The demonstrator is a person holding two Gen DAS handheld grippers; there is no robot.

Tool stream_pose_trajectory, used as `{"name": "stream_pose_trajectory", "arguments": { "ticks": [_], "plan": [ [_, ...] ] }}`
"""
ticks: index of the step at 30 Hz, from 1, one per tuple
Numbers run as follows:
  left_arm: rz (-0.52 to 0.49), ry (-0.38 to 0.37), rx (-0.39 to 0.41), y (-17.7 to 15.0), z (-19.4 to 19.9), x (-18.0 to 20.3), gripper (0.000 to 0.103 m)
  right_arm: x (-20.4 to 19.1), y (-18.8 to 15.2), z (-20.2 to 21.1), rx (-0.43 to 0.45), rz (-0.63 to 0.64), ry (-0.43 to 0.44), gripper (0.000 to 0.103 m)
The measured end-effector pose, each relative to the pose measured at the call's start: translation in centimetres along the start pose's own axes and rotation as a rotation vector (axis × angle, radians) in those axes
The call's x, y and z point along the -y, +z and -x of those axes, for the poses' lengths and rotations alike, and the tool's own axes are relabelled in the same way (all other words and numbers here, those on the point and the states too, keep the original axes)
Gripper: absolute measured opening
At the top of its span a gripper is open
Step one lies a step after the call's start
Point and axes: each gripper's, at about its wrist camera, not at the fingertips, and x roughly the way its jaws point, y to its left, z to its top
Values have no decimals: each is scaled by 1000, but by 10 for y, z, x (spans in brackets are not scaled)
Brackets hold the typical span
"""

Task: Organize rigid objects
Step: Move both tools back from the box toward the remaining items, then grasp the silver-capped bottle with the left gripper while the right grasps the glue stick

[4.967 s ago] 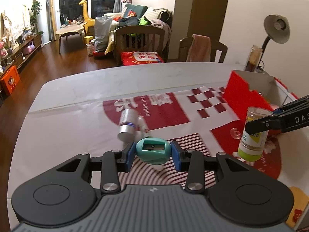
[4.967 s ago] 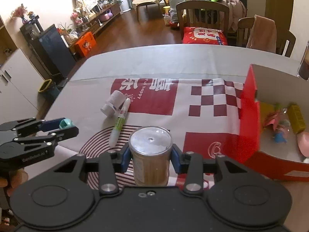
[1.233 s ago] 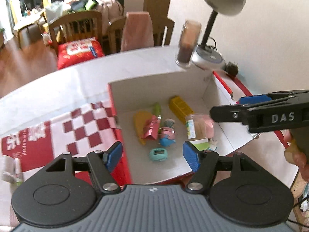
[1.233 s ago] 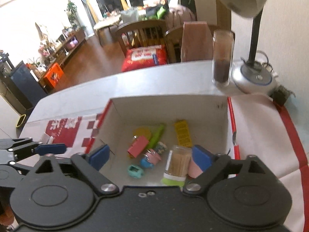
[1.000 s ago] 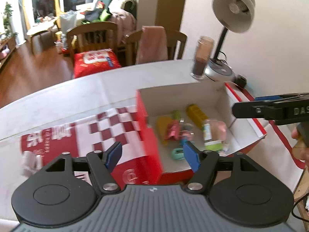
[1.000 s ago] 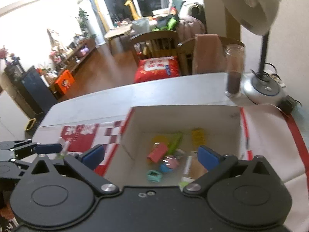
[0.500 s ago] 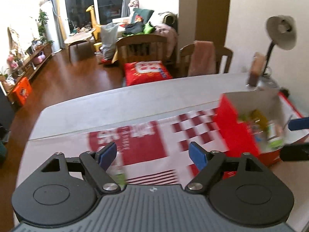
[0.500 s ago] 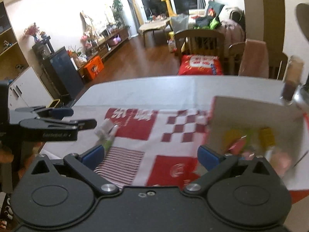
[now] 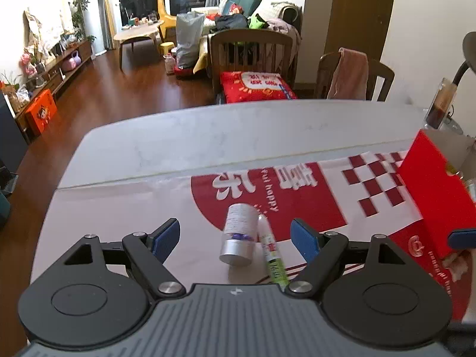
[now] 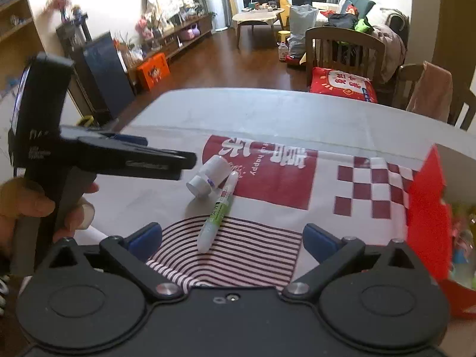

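Right wrist alone shows the hand (image 10: 32, 205) gripping the left gripper (image 10: 184, 163).

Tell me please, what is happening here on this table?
A person is tidying small things into a red box. Both hand-held grippers are open and hold nothing: the left hand-held gripper and the right hand-held gripper. On the tablecloth a small white bottle and a white and green pen lie on their sides, side by side.
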Motion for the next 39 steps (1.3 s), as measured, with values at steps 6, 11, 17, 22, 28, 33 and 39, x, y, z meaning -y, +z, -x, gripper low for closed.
{"name": "stream_pose_trajectory", "arguments": {
  "ticks": [6,11,17,22,28,33,39],
  "plan": [
    [15,-22,-31,-10,-40,-15,82,-22,-1,-46,-32,53,-64,96],
    [2,-46,-54,-15,-68,-16,82,-29,-6,-83,-88,69,-75,92],
    [35,-72,-75,-16,-96,-25,82,-39,-4,-113,-153,85,-78,77],
    [11,-97,-67,-16,-109,-24,82,-44,0,-131,-159,107,-111,70],
    [-15,-87,-46,-18,-117,-25,81,-39,7,-141,-139,76,-115,59],
    [-36,-90,-12,-23,-114,-24,69,-32,9,-140,-109,26,-126,43],
    [-57,-48,0,-25,-110,-23,41,-27,8,-138,-91,-1,-161,25]
  ]
}}
